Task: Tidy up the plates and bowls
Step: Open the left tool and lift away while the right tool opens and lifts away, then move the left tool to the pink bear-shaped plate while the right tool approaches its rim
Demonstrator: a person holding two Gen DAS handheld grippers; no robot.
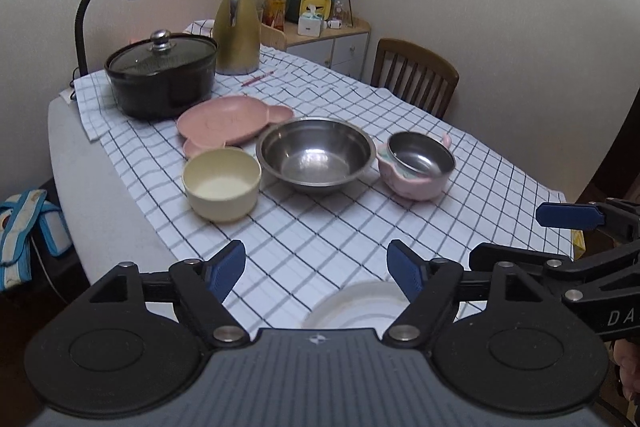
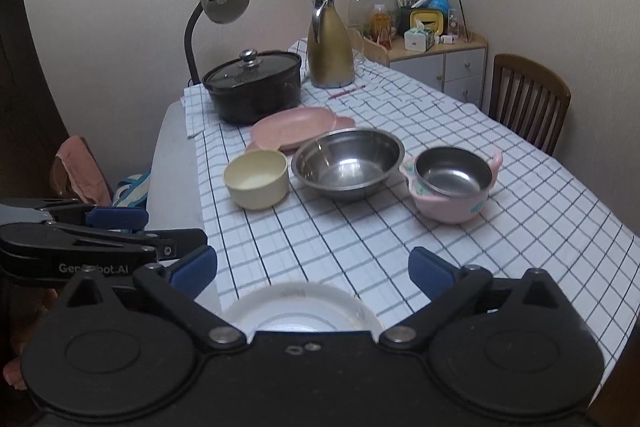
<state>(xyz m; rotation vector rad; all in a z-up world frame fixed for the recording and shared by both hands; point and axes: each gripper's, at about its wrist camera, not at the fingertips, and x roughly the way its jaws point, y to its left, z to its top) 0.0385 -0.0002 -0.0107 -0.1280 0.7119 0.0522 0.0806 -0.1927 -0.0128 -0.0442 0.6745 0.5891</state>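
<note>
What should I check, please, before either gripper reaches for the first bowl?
1. Left gripper jaws open and empty: ok.
2. Right gripper jaws open and empty: ok.
3. Cream bowl upright, standing apart from the steel bowl: ok.
4. Pink bowl already holds a smaller steel insert: ok.
5. Pink plate free of the black pot: cannot tell.
6. White plate near the table edge fully supported: cannot tell.
</note>
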